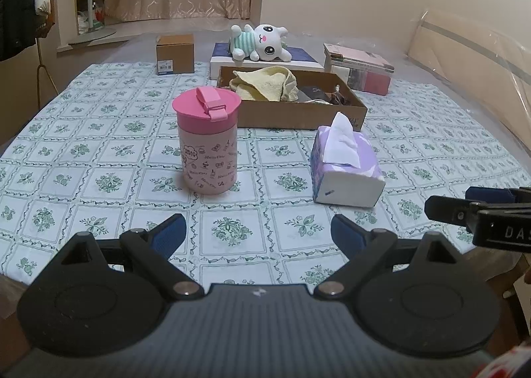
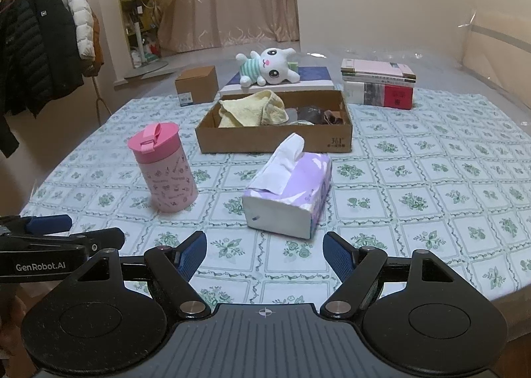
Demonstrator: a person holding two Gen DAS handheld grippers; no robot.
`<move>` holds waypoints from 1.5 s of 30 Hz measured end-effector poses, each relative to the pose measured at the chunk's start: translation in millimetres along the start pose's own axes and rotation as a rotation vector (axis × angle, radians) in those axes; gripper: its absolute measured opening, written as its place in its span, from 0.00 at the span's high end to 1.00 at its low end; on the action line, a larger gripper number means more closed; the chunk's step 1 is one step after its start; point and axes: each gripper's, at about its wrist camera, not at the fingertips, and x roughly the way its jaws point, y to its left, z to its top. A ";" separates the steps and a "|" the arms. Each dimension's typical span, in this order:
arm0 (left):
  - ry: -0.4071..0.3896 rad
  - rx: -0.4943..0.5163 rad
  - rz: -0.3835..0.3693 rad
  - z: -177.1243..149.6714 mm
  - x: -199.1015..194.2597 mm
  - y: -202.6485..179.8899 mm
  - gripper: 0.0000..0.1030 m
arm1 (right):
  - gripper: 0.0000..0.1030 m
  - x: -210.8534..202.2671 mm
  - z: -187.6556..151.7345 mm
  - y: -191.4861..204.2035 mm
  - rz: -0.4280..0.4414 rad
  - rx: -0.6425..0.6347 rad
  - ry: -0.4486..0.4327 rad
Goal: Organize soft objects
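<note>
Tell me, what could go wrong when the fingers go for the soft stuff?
The tissue pack is squashy, so a hard squeeze could crumple it, and its loose tissue might snag and pull out. The pink cup stands close beside it, so a sideways swing could tip it. The plush bunny lies behind the cardboard tray, so reaching it might bump the tray.

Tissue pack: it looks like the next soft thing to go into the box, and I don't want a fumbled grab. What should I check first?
1. Right gripper open, nothing held: ok.
2. Left gripper open, nothing held: ok.
3. Tissue pack unobstructed in front of right gripper: ok.
4. Pink cup apart from the pack: ok.
5. Cardboard box has free room beside yellow towel: cannot tell.
6. Loose tissue sheet won't pull out: cannot tell.
</note>
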 end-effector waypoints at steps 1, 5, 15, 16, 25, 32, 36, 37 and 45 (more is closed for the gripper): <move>0.001 0.000 0.000 -0.1 0.4 0.3 0.10 | 0.25 -0.1 -0.1 0.2 -0.001 0.000 0.000; 0.005 -0.001 -0.001 0.7 1.7 -0.2 0.10 | 0.25 0.5 0.0 0.6 0.000 0.000 0.000; 0.008 -0.003 -0.006 1.6 2.6 -1.2 0.10 | 0.25 1.1 0.3 0.6 -0.001 0.000 0.000; 0.007 -0.002 -0.007 1.7 2.7 -1.6 0.10 | 0.25 0.6 0.4 0.0 0.000 -0.001 0.000; 0.006 -0.002 -0.009 2.5 3.0 -2.5 0.10 | 0.25 4.3 0.4 3.6 0.001 -0.005 0.002; 0.006 -0.004 -0.010 2.7 2.8 -2.8 0.10 | 0.25 4.9 0.0 4.0 0.003 -0.005 0.003; 0.005 -0.004 -0.010 2.8 2.7 -2.6 0.10 | 0.25 4.8 0.3 4.2 0.002 -0.005 0.002; 0.004 -0.004 -0.010 2.9 2.5 -3.1 0.10 | 0.25 4.1 0.5 3.4 0.002 -0.004 0.002; 0.003 -0.006 -0.012 3.4 2.7 -2.8 0.10 | 0.25 5.0 1.0 2.9 0.002 -0.002 0.003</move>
